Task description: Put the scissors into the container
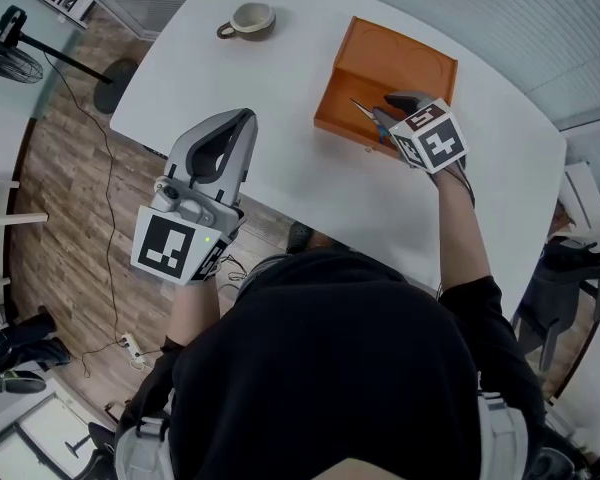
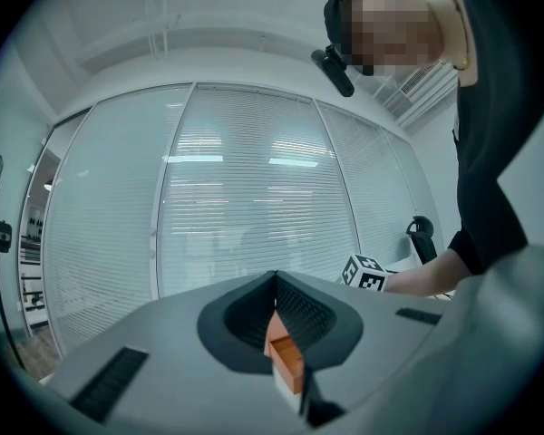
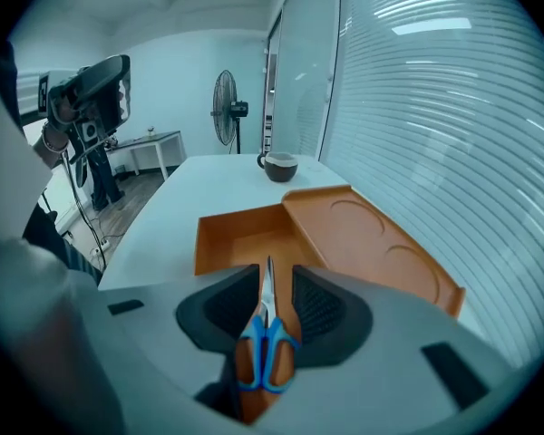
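Scissors between parted jaws at the orange container

Scissors [image 3: 265, 347] with blue handles show in the gap of the right gripper [image 1: 388, 108], blades pointing away from the camera toward the deep compartment of the container [image 1: 405, 63]. That claw stands apart: the right gripper view shows a clear gap on each side of the blades, and neither pad presses on them. Orange shows directly beneath the scissors, though whether they rest flat on the compartment's floor cannot be told. In the head view they sit at the near side of the container, blade tips angled toward the upper left, with the gripper tilted down just above them.

The container is an orange tray of two parts (a deeper box section, and beside it a flat shelf with two round recesses). It stands on the white table [image 1: 280, 158], toward the far side. A cup [image 1: 251, 19] sits well apart from it at the far left corner.

The left gripper [image 1: 242, 118] is held level off the table's near left edge, over the wooden floor [image 1: 70, 218], well away from the container. Its jaws are together, tips meeting, with nothing from the table between them; it faces the window blinds [image 2: 254, 198].
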Available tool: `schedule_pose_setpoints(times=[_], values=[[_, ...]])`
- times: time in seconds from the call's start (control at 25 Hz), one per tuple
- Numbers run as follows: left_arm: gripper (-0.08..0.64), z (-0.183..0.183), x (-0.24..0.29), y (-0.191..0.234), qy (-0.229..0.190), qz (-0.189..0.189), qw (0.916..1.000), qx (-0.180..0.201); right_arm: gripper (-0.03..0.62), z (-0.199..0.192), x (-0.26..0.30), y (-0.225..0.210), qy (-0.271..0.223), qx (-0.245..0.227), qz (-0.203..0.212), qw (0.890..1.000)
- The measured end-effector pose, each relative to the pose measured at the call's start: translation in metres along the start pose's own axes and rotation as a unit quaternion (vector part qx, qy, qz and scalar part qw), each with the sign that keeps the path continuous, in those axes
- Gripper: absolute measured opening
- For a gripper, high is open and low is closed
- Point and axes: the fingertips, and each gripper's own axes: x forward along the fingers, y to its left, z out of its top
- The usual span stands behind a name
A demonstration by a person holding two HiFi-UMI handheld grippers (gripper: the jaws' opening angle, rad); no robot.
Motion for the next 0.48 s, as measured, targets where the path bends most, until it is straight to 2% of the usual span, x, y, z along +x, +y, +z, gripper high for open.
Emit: schedule_pose_setpoints(times=[0.48], values=[[0.011, 0.003, 0.016, -0.01, -0.008, -0.026, 0.9996, 0.004, 0.12, 0.041, -0.058, 0.0, -0.103, 0.003, -0.035, 0.994]])
